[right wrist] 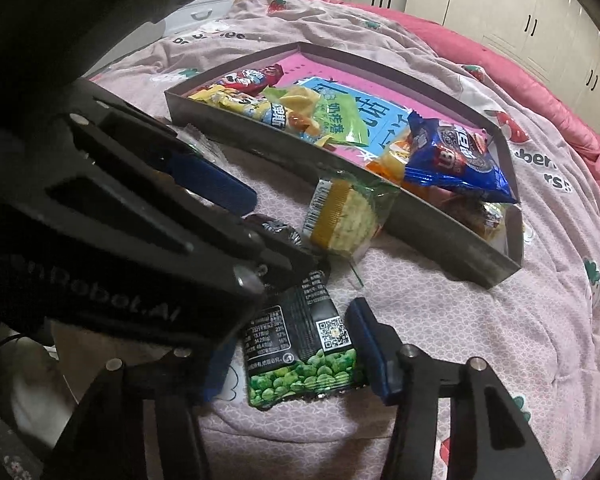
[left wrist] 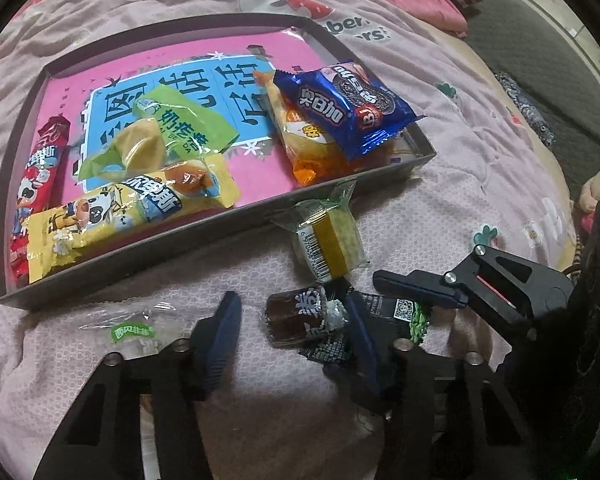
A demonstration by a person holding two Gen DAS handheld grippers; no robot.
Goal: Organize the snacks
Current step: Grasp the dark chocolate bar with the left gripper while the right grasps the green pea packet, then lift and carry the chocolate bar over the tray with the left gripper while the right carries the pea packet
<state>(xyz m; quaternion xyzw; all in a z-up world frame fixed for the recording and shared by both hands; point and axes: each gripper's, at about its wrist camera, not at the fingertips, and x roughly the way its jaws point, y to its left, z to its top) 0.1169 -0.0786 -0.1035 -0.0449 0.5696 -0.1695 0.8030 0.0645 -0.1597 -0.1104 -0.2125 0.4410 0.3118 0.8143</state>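
Note:
A dark brown jelly candy (left wrist: 296, 320) lies on the pink quilt between the fingers of my left gripper (left wrist: 292, 306). The right pad touches its wrapper, the left pad stands clear of it, so the gripper is open. My right gripper (right wrist: 296, 332) is down over a black and green pea packet (right wrist: 300, 352), with a blue pad against each side edge. A cracker sandwich packet (left wrist: 328, 236) rests against the front wall of the brown tray (left wrist: 220, 232). A clear packet with a green label (left wrist: 132, 328) lies left of my left gripper.
The tray (right wrist: 280, 152) holds a blue cookie packet (left wrist: 352, 108), yellow and green snack bags and a red stick pack on a pink liner. A red blanket (right wrist: 540, 92) lies behind. White cabinets (right wrist: 520, 12) stand beyond the bed. The two grippers sit close together.

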